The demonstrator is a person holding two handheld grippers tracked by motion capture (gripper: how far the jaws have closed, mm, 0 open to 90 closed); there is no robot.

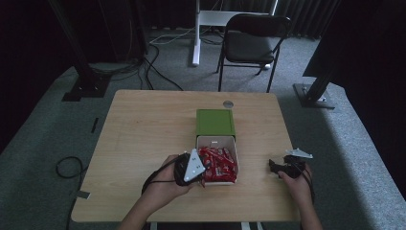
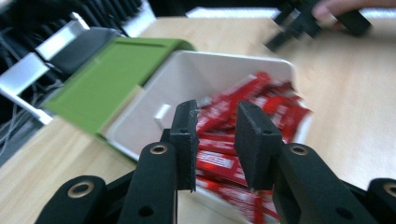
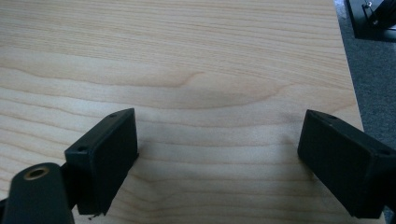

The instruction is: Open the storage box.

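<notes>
Red sachets (image 1: 219, 164) lie heaped in a white box (image 1: 216, 140) a little below the middle of the high view, on the pale wooden surface (image 1: 143, 129). Its green lid (image 1: 215, 122) lies flat just above the box in that frame, touching its far edge. A small white piece sits in the bare upper part of the box.

At the box's left rim, low in the high view, a hand (image 1: 165, 184) holds the left gripper (image 1: 203, 182), with the grey three-cornered plate on top and a cable trailing down toward the lower left. In the left gripper view the two black jaws of this gripper (image 2: 215, 128) rise from the bottom centre and stand narrow, with a slim gap between them. Through that gap the sachets (image 2: 252, 105) in the box (image 2: 154, 112) show behind; whether the pads pinch one I cannot tell, as the frame is blurred. The lid (image 2: 102, 84) fills the left of that frame.

At the lower right of the high view the other hand (image 1: 297, 182) rests the right gripper (image 1: 272, 165) on the surface, well apart from the box. In the right gripper view its jaws (image 3: 219, 154) stand wide over bare wood (image 3: 187, 60), nothing between them.

A black folding chair (image 1: 251, 40) stands on grey carpet beyond the surface, upper centre of the high view.
</notes>
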